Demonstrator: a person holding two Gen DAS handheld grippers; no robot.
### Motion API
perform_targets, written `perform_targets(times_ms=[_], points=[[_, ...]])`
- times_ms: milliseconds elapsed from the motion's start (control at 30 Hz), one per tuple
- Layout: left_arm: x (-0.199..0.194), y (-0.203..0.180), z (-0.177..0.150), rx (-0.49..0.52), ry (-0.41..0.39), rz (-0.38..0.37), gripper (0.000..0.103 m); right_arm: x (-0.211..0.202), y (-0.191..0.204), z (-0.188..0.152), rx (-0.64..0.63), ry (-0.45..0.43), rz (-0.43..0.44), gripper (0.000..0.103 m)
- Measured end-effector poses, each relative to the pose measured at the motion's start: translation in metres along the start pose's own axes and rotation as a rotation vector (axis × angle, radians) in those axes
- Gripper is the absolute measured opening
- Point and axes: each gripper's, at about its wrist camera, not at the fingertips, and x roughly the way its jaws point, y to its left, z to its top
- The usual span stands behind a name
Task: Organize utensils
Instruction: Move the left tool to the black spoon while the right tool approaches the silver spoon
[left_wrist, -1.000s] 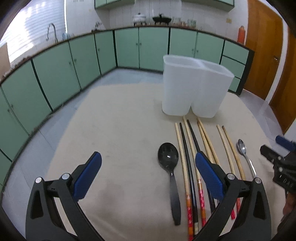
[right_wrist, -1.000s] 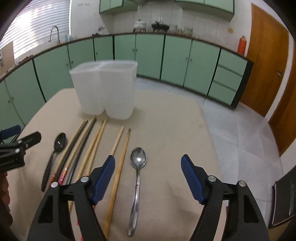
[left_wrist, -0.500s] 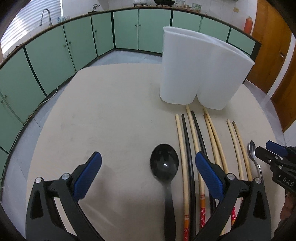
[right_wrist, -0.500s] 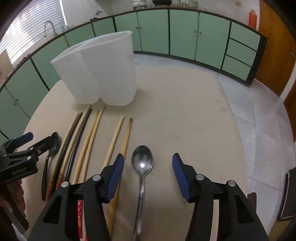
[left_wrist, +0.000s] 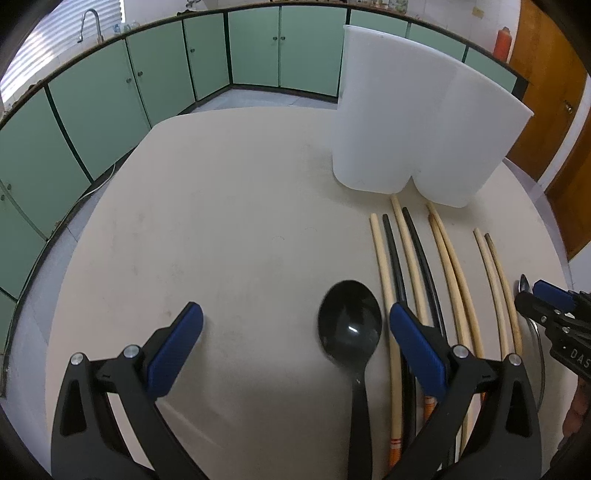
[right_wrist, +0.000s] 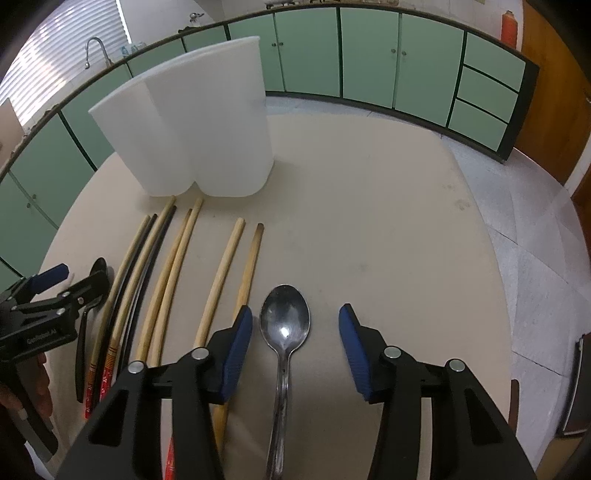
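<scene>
- Right tool (right_wrist: 295, 338): jaws closing, blue pads (right_wrist: 238, 349) on either side of the metal spoon (right_wrist: 285, 325), no contact yet. Spoon lies flat on the surface (right_wrist: 369, 240), bowl toward 12 o'clock, handle running to 6 o'clock between the fingers.
- Left tool (left_wrist: 293, 343): spread wide, grasping nothing. Black spoon (left_wrist: 350, 328) lies flat between its pads, closer to the 3 o'clock pad (left_wrist: 413, 347), not touched. Bowl at 12 o'clock, handle to 6 o'clock.
- Chopsticks (right_wrist: 173, 266): lie flat in a row at 9 o'clock of the metal spoon, tips toward 12 o'clock. Mix of light wooden and black sticks; some have red and orange patterned ends at 6 o'clock. The nearest wooden stick passes under the right tool's 9 o'clock finger.
- In the left view the same chopsticks (left_wrist: 448, 266) sit at 3 o'clock of the black spoon, with the right tool (left_wrist: 546, 306) at the 3 o'clock edge over the metal spoon's bowl (left_wrist: 523, 284).
- White holder (right_wrist: 199, 136): upright, two compartments side by side, at 12 o'clock of the chopstick tips, just beyond them. Interior not visible.
- Left tool (right_wrist: 62, 291) shows at 9 o'clock in the right view, over the black spoon (right_wrist: 99, 266).
- Green cabinets (right_wrist: 369, 62) ring the background.
</scene>
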Motion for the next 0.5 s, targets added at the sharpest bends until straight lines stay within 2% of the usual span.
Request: perform_targets(times_ms=[233,367,433,500], points=[[0.0081,-0.0039,0.0054,-0.003,0.014,0.000,0.096,0.0019,0.0020,0.0020,-0.015,0.010,-0.019,0.046],[0.0061,-0.0043,0.0054,-0.021,0.016,-0.053,0.077,0.0026,0.0022,0.0040,-0.015,0.027,-0.021,0.039],[0.0050,-0.0071,0.0049,-0.024,0.018,-0.069,0.071,0.0027,0.0020,0.0049,-0.014,0.030,-0.023,0.038],[0.0039,-0.0083,0.0040,-0.033,0.018,-0.086,0.062,0.0029,0.0024,0.0049,-0.012,0.033,-0.026,0.038]])
